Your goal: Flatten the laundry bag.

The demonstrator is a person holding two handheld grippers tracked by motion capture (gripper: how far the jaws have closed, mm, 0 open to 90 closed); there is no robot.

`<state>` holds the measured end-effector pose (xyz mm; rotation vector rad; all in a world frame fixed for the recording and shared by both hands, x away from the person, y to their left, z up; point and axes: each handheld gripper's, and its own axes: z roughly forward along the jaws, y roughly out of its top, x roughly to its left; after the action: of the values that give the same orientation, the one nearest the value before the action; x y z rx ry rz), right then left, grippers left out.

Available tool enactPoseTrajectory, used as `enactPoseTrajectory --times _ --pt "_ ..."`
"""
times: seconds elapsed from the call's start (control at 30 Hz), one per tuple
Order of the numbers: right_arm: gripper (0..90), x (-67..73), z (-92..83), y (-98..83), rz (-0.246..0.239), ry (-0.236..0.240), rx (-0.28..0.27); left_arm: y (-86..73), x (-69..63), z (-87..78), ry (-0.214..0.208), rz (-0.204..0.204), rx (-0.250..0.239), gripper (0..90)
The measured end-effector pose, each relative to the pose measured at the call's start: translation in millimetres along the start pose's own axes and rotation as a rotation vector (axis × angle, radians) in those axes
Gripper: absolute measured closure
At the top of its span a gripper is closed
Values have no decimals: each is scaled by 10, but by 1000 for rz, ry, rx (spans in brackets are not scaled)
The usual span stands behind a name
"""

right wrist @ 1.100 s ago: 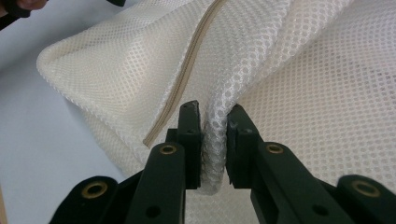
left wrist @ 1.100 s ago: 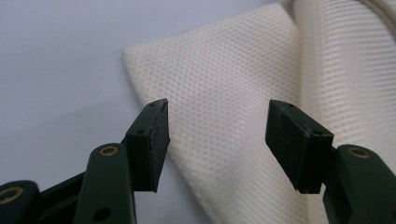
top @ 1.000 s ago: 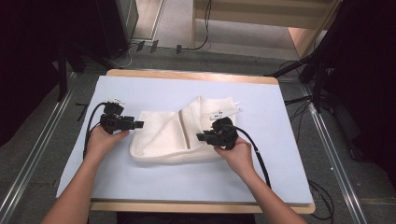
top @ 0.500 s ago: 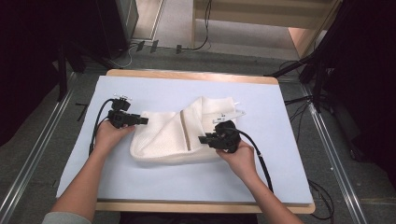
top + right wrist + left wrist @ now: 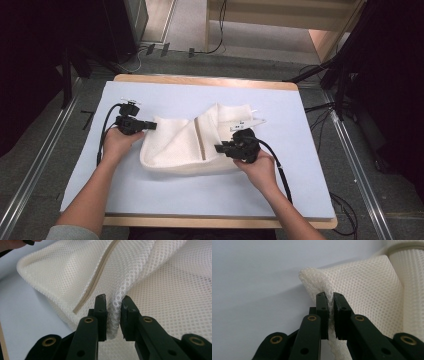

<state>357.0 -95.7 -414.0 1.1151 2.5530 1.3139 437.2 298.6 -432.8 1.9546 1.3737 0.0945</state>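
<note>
On the pale blue table [image 5: 165, 200] the mesh bag [image 5: 185, 145] lay crumpled at the middle; your left gripper [image 5: 331, 315] had just closed its jaws on the bag's corner, your right gripper [image 5: 113, 315] pinched a fold, so next you probably needed to pull it flat

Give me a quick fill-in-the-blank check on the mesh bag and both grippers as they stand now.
1. The left gripper, whose jaws have just been closing, now pinches the ____ corner of the mesh bag as the high view shows it.
2. The right gripper is shut on a fold of the ____.
3. The beige strip running across the bag is a ____.
4. The bag lies on a light ____ table cover.

Missing words: left; bag; zipper; blue
</note>
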Motion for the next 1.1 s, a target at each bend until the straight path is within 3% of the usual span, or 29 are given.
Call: enactPoseTrajectory --times 0.2,0.37,0.63,0.77,0.8,0.97,1.1 --pt "817 -13 -132 33 -1 -10 -34 -21 195 -235 27 -85 -108 856" --pt "831 -9 -179 51 -8 -13 -47 -59 330 -373 52 -128 -149 856" --pt "849 5 -258 42 -23 -32 -31 -125 433 -461 83 -152 -138 856" --pt "853 -13 -354 16 -11 -37 -34 -180 476 -499 80 -171 -132 856" --pt "853 -10 -412 -32 12 -21 -42 -216 469 -506 68 -169 -127 847" --pt "848 79 -386 -184 -6 -16 -8 -257 426 -540 55 -148 -102 676" --pt "840 211 -301 -364 -27 -4 41 -249 360 -654 52 -139 -127 580"
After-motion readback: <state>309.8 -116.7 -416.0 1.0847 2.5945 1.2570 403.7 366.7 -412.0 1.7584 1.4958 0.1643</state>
